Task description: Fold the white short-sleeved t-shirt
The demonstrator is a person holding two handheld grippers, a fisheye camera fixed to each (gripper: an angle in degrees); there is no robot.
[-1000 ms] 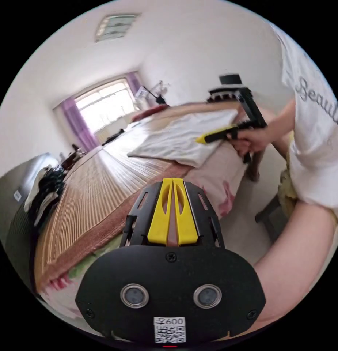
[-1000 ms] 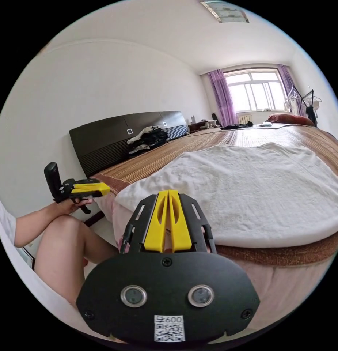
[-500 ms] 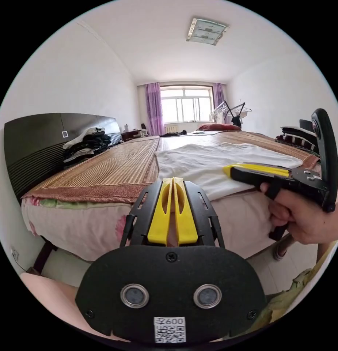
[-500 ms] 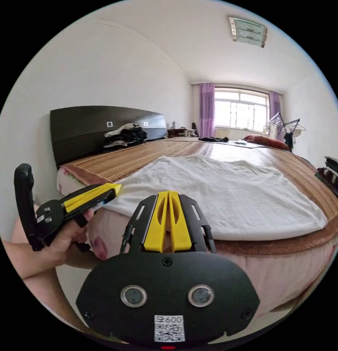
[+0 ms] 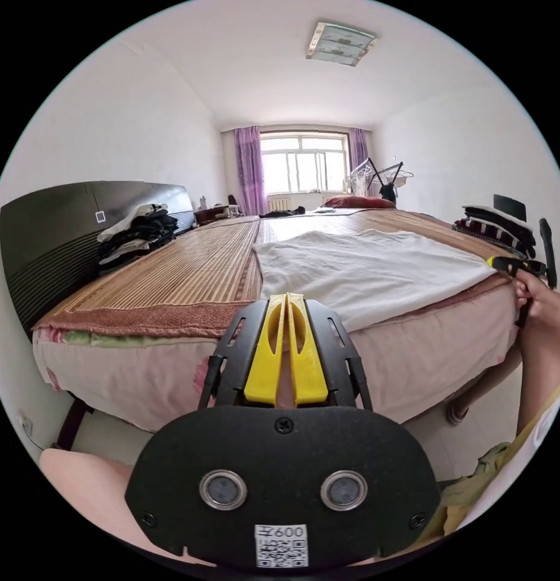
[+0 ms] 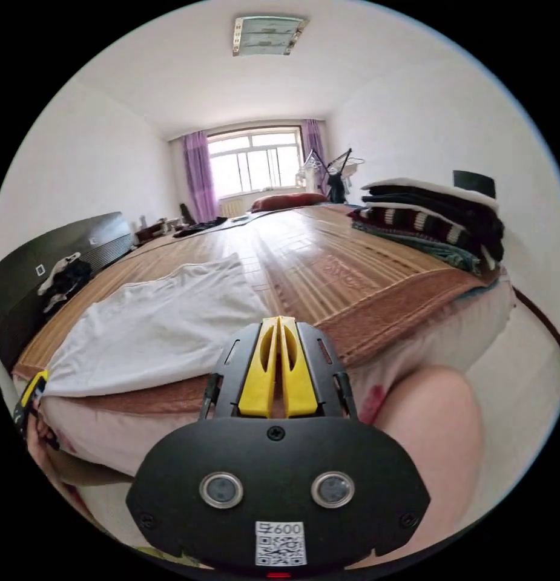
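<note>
White t-shirt (image 5: 364, 272): one, flat; two grippers (image 5: 286, 302) (image 6: 278, 325), fingers together.

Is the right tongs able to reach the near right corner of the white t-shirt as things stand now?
Probably yes. In the left gripper view the right tongs sit, jaws together, at the corner of the white t-shirt, which lies flat on the bamboo mat. Nothing stands between them.

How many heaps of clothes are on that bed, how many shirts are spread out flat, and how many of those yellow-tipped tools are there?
White t-shirt laid flat: 1
Heaps of clothes: 2, a dark pile by the headboard and a folded stack at the bed's edge
Tools: 2, left gripper and right gripper
Total: 5
</note>
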